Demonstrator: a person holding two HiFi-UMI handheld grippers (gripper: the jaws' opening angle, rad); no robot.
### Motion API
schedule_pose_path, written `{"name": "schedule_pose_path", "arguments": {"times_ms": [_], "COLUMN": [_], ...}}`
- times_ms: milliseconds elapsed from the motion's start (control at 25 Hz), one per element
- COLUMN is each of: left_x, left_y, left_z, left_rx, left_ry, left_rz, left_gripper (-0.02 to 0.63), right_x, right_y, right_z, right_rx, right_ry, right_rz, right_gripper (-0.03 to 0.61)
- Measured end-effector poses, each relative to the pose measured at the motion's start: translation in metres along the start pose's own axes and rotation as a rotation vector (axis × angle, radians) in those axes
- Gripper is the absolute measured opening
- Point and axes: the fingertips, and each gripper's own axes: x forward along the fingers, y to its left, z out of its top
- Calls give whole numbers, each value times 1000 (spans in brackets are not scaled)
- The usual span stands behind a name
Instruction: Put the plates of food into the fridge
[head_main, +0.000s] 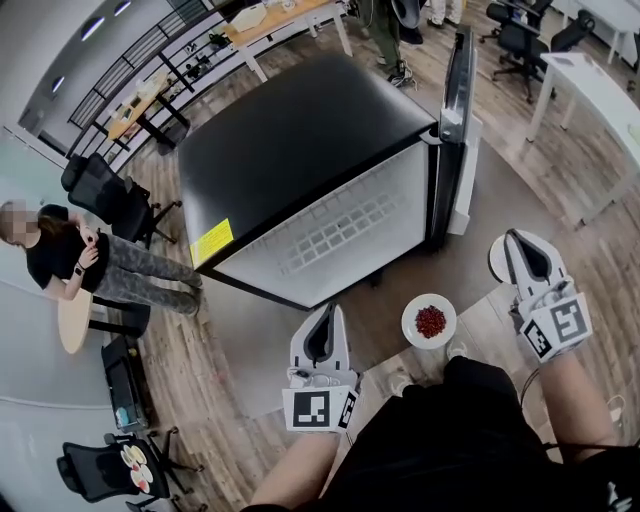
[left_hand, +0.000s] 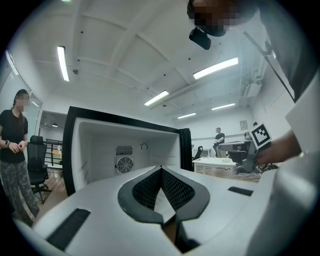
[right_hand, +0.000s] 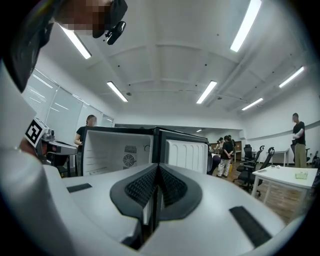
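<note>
Though left gripper (head_main: 326, 312) and right gripper (head_main: 512, 238) jaws closed, empty; fridge (head_main: 300, 140) mouth toward them

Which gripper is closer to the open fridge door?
Right. The right gripper is close to the door, just in front of it. The left gripper is farther off, in front of the open inside of the fridge.
</note>
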Motion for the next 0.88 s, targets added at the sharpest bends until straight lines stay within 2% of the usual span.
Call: {"name": "schedule_pose_path", "arguments": {"times_ms": [160, 560, 880], "left_x": [18, 89, 122], "left_y": [-22, -100, -176], "left_z": [-3, -8, -14], "left_rx": [18, 46, 57], "left_ry": [2, -6, 6], "left_rz": [-46, -221, -398], "left_gripper": [3, 3, 3], "right_x": [-5, -45, -104], "right_y": [-24, -87, -126], "right_z": [-8, -46, -59], "right_rx": [3, 47, 74], "right_ry": [12, 64, 64], "right_rz": [-26, -140, -287], "right_gripper": [6, 5, 5]}}
